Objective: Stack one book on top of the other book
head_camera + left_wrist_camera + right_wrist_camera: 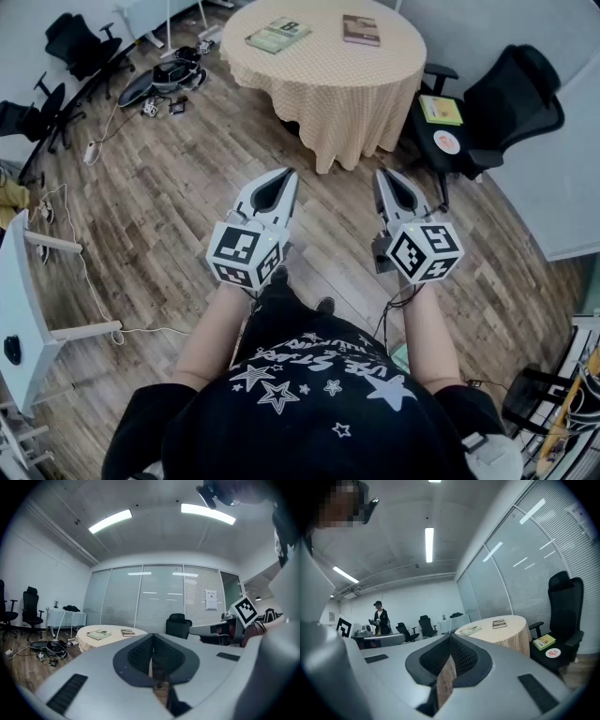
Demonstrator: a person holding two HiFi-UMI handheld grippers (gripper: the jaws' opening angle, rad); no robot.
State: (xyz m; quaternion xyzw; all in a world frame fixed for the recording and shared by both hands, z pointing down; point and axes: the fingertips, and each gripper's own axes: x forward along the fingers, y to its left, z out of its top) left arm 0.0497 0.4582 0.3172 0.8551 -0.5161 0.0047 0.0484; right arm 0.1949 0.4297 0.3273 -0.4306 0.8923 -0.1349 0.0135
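**Step in hand: approach. No book has been gripped.**

- The left gripper (284, 178) is held level over the wood floor (159, 206). Its jaws are pressed together with nothing between them.
- The green book (278, 34) lies flat on the left part of the round table (328, 94), near the edge.
- The brown book (361, 29) lies flat on the right part of the same table, well apart from the green book. Neither book rests on the other.
- The right gripper (384, 178) is also level, with its jaws pressed together and empty.
- Both grippers are well short of the table.

**Next move, as judged:** close the gap to the table. Spread the jaws of one gripper, take one book by a free edge, lift it and lay it squarely on the other.

**Limits of view:**

- The far rim of the table is cut off at the top of the head view.
- The cover print and thickness of each book are too small to make out.
- Whether either book overhangs the tablecloth edge cannot be told.
- A yellow-green flat item (440, 110) lies on the seat of the black office chair (516, 89). It may be a booklet, but this is not certain.
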